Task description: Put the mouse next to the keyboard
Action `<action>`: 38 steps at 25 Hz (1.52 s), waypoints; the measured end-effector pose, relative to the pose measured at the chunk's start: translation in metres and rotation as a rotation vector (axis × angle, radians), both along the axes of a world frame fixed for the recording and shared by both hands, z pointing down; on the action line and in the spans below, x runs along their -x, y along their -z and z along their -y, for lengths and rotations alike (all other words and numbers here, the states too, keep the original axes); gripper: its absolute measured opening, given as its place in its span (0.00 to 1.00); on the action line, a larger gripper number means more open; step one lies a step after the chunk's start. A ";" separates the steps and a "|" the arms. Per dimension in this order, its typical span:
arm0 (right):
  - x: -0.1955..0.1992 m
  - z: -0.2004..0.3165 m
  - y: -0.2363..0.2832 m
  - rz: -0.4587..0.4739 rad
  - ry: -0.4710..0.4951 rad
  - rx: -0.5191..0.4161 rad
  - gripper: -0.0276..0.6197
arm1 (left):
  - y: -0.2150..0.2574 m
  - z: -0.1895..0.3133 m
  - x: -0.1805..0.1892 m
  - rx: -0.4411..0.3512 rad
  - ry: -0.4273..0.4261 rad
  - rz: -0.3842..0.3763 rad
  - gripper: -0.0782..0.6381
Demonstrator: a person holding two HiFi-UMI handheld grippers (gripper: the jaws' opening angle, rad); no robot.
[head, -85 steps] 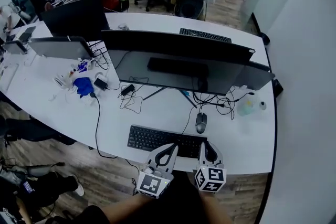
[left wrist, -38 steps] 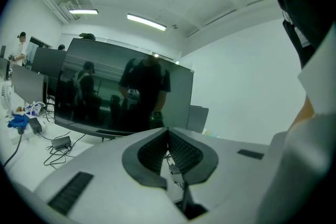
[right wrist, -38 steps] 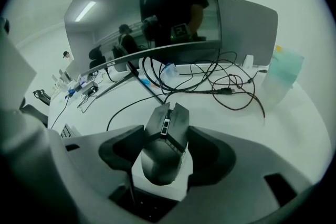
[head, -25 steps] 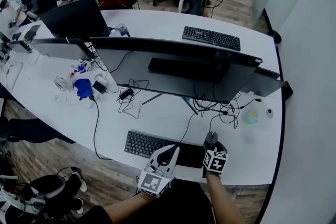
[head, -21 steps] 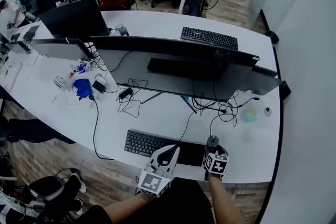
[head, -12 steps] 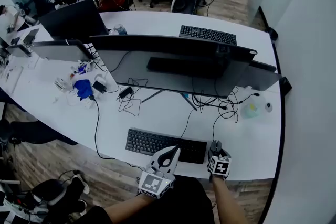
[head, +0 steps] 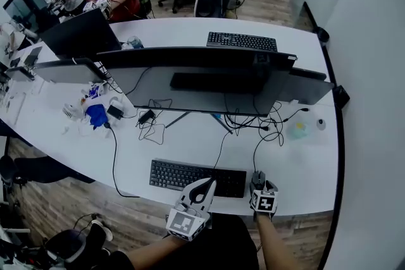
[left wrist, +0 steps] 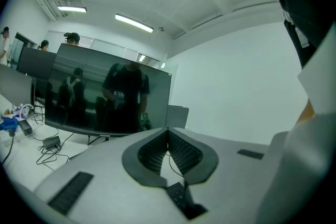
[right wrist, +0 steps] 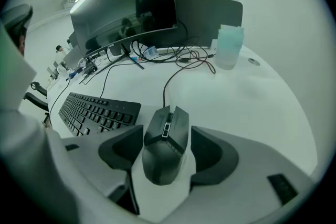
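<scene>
Straddling the mouse (right wrist: 164,152) with right gripper (right wrist: 167,136) jaws parted, now beside the keyboard (right wrist: 94,110), no longer behind it; left gripper (left wrist: 168,131) pinched closed, empty.

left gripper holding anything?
No, the left gripper has its fingers closed tip to tip, with nothing between them.

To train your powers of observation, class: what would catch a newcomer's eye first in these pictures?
The wide dark monitor spans the middle of the white desk. Near the front edge, a dark wired mouse lies between the open jaws of the right tool, just right of the black keyboard.
</scene>
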State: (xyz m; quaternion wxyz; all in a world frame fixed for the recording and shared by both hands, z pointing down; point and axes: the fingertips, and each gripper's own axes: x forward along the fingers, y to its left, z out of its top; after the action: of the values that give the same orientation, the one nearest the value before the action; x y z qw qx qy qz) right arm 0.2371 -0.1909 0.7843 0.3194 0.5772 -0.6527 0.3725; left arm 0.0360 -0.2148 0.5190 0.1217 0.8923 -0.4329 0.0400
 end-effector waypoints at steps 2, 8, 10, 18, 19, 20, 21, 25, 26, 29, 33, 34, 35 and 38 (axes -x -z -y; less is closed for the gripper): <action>-0.002 0.001 0.014 -0.018 -0.008 -0.036 0.49 | 0.003 -0.005 0.000 -0.018 -0.012 -0.002 0.13; 0.024 -0.011 0.086 0.006 -0.019 -0.210 0.49 | 0.016 -0.039 0.025 -0.031 -0.006 -0.032 0.13; 0.046 -0.023 0.117 0.022 0.000 -0.271 0.48 | 0.028 -0.055 0.038 -0.021 0.006 -0.059 0.13; 0.140 -0.114 0.230 0.075 0.051 -0.487 0.19 | 0.061 -0.152 0.088 -0.050 0.004 -0.103 0.13; 0.152 -0.124 0.242 0.093 0.059 -0.521 0.11 | 0.061 -0.161 0.093 -0.052 0.005 -0.103 0.13; 0.164 -0.134 0.255 0.116 0.070 -0.556 0.09 | 0.061 -0.169 0.096 -0.049 0.010 -0.104 0.13; 0.176 -0.144 0.267 0.137 0.087 -0.589 0.07 | 0.061 -0.177 0.100 -0.044 0.020 -0.108 0.13; 0.213 -0.177 0.305 0.140 0.175 -0.682 0.07 | 0.067 -0.207 0.109 -0.053 0.054 -0.117 0.13; 0.218 -0.183 0.312 0.131 0.194 -0.697 0.07 | 0.069 -0.213 0.110 -0.062 0.060 -0.116 0.13; 0.222 -0.199 0.326 0.112 0.228 -0.735 0.07 | 0.074 -0.231 0.109 -0.089 0.079 -0.112 0.13; 0.211 -0.225 0.339 0.100 0.245 -0.778 0.07 | 0.075 -0.260 0.104 -0.093 0.130 -0.111 0.13; 0.208 -0.232 0.340 0.102 0.245 -0.785 0.07 | 0.074 -0.268 0.102 -0.094 0.140 -0.107 0.13; 0.204 -0.238 0.340 0.104 0.245 -0.789 0.07 | 0.074 -0.274 0.099 -0.094 0.149 -0.105 0.13; 0.192 -0.259 0.344 0.106 0.249 -0.799 0.07 | 0.073 -0.295 0.088 -0.083 0.171 -0.108 0.13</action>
State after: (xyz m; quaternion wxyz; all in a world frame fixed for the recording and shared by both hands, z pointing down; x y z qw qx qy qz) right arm 0.0448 0.0684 0.4408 0.0790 0.5527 -0.8260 0.0777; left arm -0.0515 0.0803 0.4461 0.1108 0.8571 -0.5017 -0.0367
